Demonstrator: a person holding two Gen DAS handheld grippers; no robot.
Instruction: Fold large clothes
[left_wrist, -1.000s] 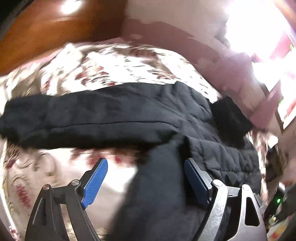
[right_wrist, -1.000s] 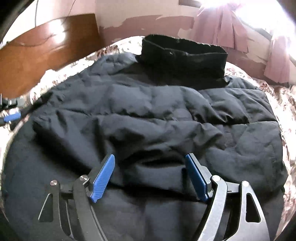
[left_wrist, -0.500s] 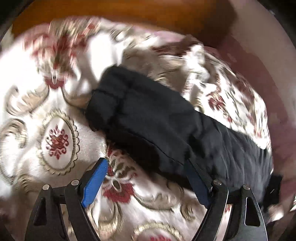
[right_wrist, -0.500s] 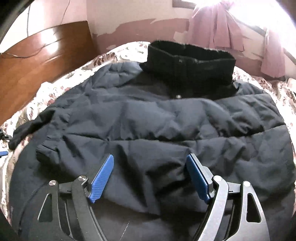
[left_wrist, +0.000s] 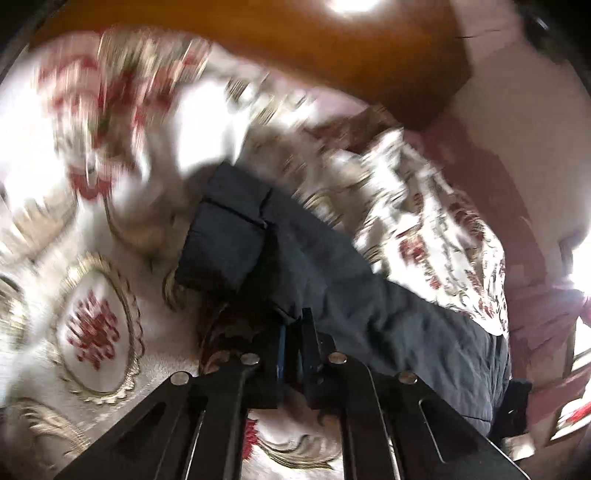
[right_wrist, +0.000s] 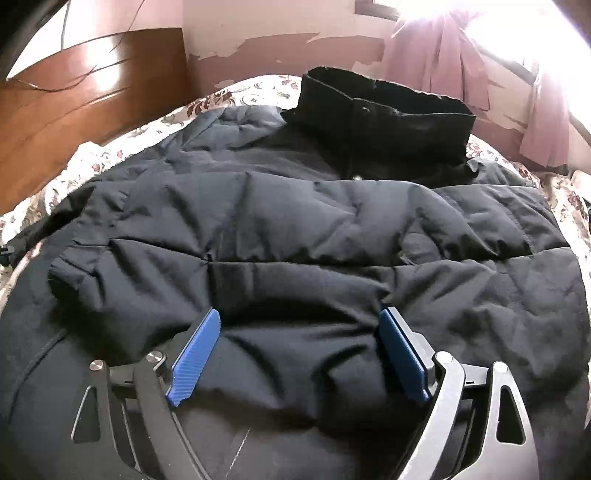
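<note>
A dark navy padded jacket (right_wrist: 295, 221) lies spread on the bed, its black collar (right_wrist: 384, 114) at the far end. In the left wrist view one sleeve (left_wrist: 351, 295) runs diagonally across the bedspread and ends in a cuff (left_wrist: 225, 243). My left gripper (left_wrist: 291, 325) is shut on the sleeve's near edge, a little back from the cuff. My right gripper (right_wrist: 299, 314) rests over the jacket's body with its jaws opening. Puffed fabric lies between the blue pads (right_wrist: 195, 354), which stand apart from it.
A white bedspread (left_wrist: 92, 325) with red and gold flowers covers the bed. The wooden headboard (right_wrist: 74, 122) stands at the left, a pink wall with peeling paint behind. Pink curtains (right_wrist: 443, 55) hang at a bright window at the far right.
My left gripper swung from the jacket's body out along the sleeve toward the cuff, and its jaws went from wide apart to shut on the sleeve edge. The right jaws spread slightly wider.
</note>
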